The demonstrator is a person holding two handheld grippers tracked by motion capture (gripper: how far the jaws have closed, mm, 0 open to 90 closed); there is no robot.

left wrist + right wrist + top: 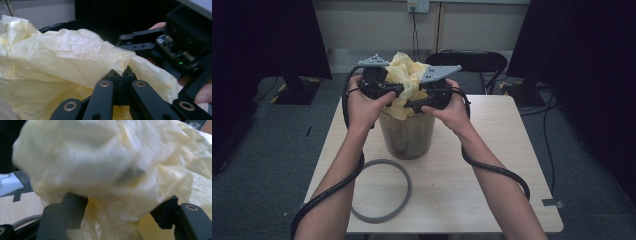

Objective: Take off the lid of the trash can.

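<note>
I had both grippers up at the mouth of the small round bin, which stood on the bench a little behind its middle. The yellow plastic bag bunched up out of the top of the bin in a crumpled heap, with the rest of it hanging inside. My left gripper came in from the left at rim height, and in the left gripper view its jaws were pressed together with a fold of the bag pinched between the tips, so it was gripping the bag. My right gripper faced it from the other side, just beside it, the two almost nose to nose over the bin. In the right gripper view its jaws stood wide apart, one at each lower corner, with the bag billowing between and above them; the plastic draped over the jaws, but I could not see them pressing on it, so I read that gripper as open with the bag loose between its jaws. The picture there was blurred. A grey ring lay flat on the bench in front of the bin, nearer to me and well apart from both grippers. The cable from each gripper looped down past my forearms.
</note>
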